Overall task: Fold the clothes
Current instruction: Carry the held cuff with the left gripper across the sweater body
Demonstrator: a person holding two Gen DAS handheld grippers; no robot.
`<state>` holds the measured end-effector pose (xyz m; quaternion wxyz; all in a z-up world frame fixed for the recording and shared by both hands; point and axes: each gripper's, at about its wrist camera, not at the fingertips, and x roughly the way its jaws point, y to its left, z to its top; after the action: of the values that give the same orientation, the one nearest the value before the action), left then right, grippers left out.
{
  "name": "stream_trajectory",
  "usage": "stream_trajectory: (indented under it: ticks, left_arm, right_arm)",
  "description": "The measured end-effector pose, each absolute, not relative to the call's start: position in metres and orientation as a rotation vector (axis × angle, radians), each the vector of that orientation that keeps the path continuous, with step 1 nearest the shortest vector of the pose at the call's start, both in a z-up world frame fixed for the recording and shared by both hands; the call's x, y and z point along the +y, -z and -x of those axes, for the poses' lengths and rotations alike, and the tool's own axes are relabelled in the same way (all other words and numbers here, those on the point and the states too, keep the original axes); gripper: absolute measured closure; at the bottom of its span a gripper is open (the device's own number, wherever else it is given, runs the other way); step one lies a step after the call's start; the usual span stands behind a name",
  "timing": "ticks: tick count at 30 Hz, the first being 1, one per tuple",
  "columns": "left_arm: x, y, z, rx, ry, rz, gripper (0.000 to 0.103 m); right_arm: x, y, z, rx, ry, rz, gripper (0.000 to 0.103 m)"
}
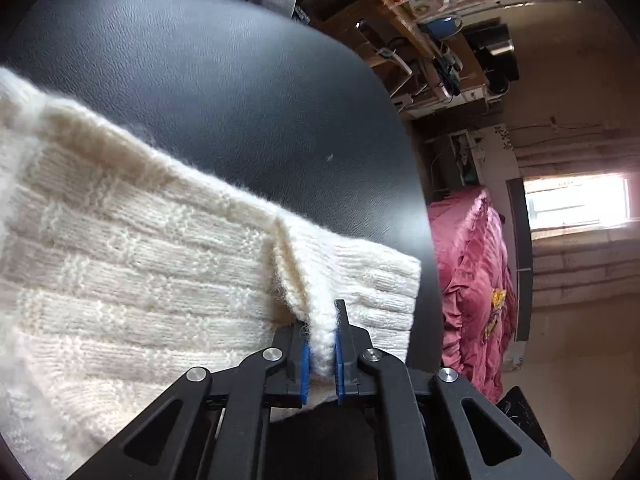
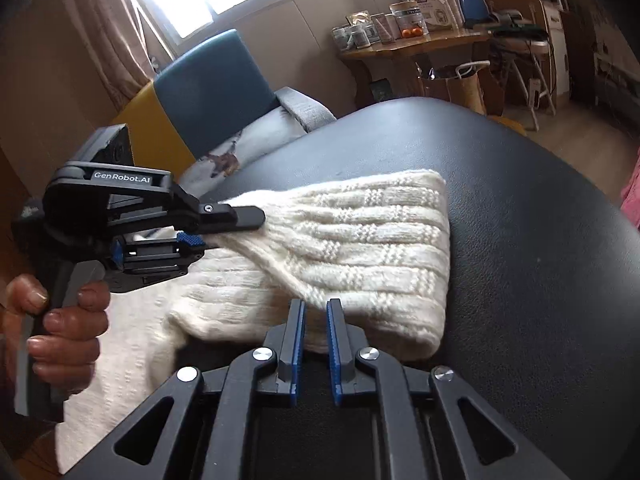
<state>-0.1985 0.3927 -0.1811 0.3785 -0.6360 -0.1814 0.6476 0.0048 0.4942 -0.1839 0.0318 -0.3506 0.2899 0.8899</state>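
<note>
A cream knitted sweater (image 1: 132,272) lies on a black leather surface (image 1: 208,92). My left gripper (image 1: 321,350) is shut on a raised fold of the sweater's edge near its ribbed hem. In the right wrist view the sweater (image 2: 360,240) lies partly folded on the black surface (image 2: 540,260), and the left gripper (image 2: 232,226) shows at the left, pinching the knit and lifting it. My right gripper (image 2: 316,312) sits just in front of the sweater's near edge, its jaws slightly apart with nothing between them.
A blue and yellow chair (image 2: 208,92) and grey and white cloth (image 2: 272,128) lie behind the black surface. A wooden table with jars and boxes (image 2: 400,36) stands at the back. A pink bedspread (image 1: 472,280) lies beyond the surface's edge.
</note>
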Motion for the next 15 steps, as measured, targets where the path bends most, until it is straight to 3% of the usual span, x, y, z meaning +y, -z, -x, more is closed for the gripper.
stream_trajectory:
  ticks: [1, 4, 6, 11, 15]
  left_arm:
    - [0.386, 0.173, 0.201, -0.508, -1.663, 1.591, 0.094]
    - [0.362, 0.139, 0.213, -0.622, -1.694, 1.494, 0.094]
    - [0.340, 0.112, 0.224, -0.666, -1.724, 1.419, 0.094]
    - [0.277, 0.049, 0.247, -0.731, -1.848, 1.245, 0.094]
    - [0.220, 0.013, 0.258, -0.770, -1.927, 1.156, 0.094]
  right_arm:
    - [0.500, 0.185, -0.011, 1.053, -2.746, 1.052, 0.075]
    - [0.514, 0.188, -0.027, 1.467, -2.729, 0.945, 0.072]
    - [0.517, 0.192, -0.033, 1.697, -2.691, 0.870, 0.063]
    - [0.500, 0.206, -0.020, 2.128, -2.564, 0.788, 0.036]
    - [0.465, 0.222, 0.010, 2.460, -2.402, 0.729, 0.028]
